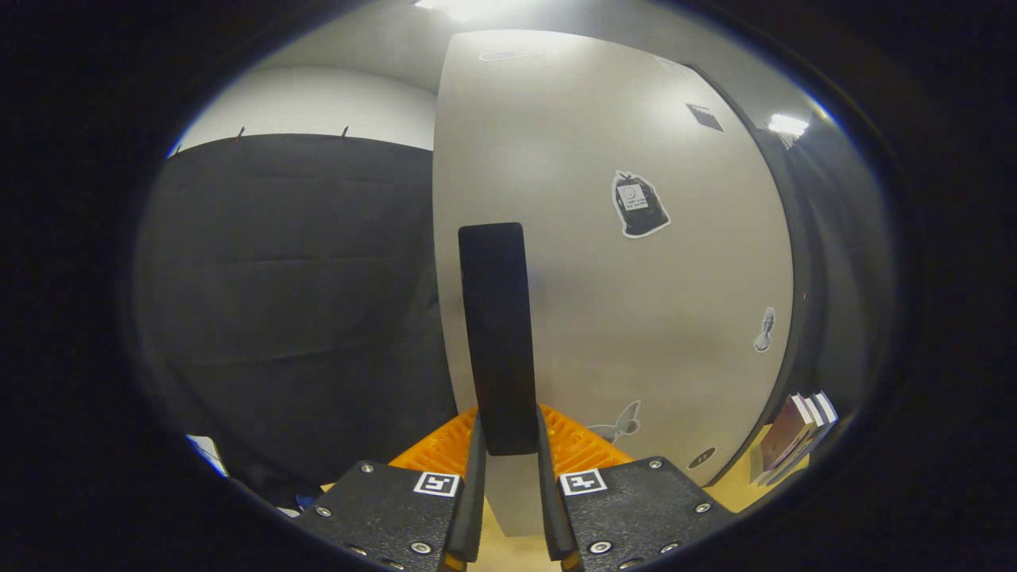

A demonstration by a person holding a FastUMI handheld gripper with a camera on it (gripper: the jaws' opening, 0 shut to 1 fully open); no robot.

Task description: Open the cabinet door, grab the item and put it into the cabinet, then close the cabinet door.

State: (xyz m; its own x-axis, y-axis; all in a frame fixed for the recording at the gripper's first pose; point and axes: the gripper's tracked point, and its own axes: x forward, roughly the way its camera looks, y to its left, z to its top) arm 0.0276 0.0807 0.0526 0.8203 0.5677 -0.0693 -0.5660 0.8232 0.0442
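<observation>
A pale cabinet door [636, 302] with a few stickers on it stands right in front of me, swung partly out from the cabinet. Its long black handle [496, 334] runs upright near the door's left edge. My gripper [508, 461] is shut on the lower end of that handle, one finger pressing each side. The item for the cabinet is hidden from me.
Black cloth wall [294, 318] hangs to the left of the door. A few books [794, 437] stand on a wooden surface beyond the door's right edge. A dark cabinet edge [802, 262] runs along the door's right side.
</observation>
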